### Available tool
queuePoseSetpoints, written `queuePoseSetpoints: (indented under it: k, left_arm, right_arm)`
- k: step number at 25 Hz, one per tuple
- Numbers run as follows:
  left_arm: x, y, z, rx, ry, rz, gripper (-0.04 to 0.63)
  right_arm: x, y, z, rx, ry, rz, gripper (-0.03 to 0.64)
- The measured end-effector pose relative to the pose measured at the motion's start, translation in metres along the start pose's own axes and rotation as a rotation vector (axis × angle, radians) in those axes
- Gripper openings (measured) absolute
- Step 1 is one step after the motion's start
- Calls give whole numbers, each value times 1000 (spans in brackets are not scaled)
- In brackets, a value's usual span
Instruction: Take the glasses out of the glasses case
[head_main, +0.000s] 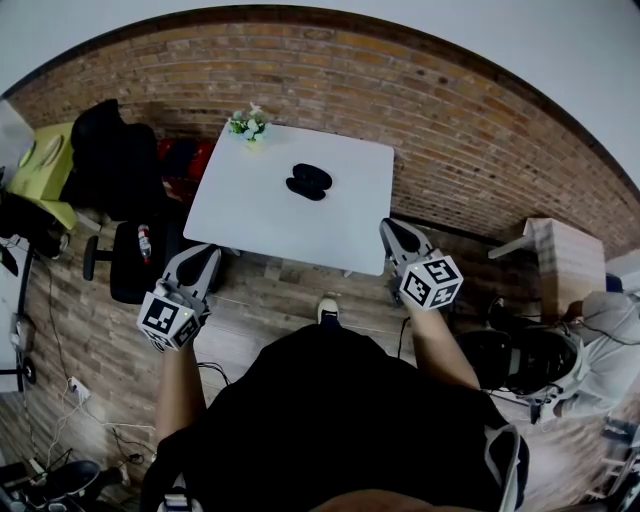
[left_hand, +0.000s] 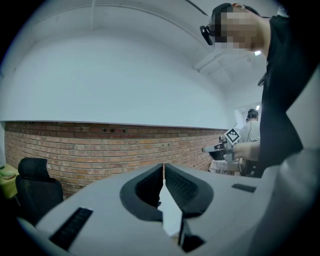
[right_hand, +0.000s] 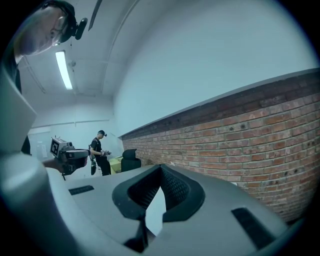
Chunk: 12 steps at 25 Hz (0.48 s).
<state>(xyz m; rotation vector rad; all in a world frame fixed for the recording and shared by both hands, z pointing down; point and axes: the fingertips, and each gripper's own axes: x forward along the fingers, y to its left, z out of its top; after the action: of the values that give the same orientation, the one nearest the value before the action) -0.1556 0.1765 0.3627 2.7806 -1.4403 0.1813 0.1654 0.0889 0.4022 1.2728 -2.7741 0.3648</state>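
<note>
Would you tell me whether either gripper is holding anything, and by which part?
Nothing is held. The left gripper and right gripper are both shut with nothing between their fingers, and the black glasses case lies untouched on the white table.

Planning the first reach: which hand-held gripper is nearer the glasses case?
Right, slightly. The right hand-held gripper hovers at the near right corner of the white table, the left hand-held gripper beyond its near left corner; the glasses case lies mid-table.

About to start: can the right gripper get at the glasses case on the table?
Probably yes: the right gripper hangs at the near edge of the table, and nothing lies between it and the glasses case. Its fingers are shut and must open first.
</note>
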Motion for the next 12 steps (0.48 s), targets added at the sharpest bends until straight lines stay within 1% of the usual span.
queuePoseSetpoints:
  k: [5, 10, 12]
  left_arm:
    - [15, 7, -2, -17, 16, 13, 20]
    - [28, 17, -2, -8, 17, 12, 20]
    - [36, 20, -1, -17, 19, 17, 20]
  right_arm:
    - [13, -16, 3, 0, 7, 1, 15]
    - [30, -26, 12, 0, 5, 11, 15]
    - [35, -32, 13, 2, 7, 14, 15]
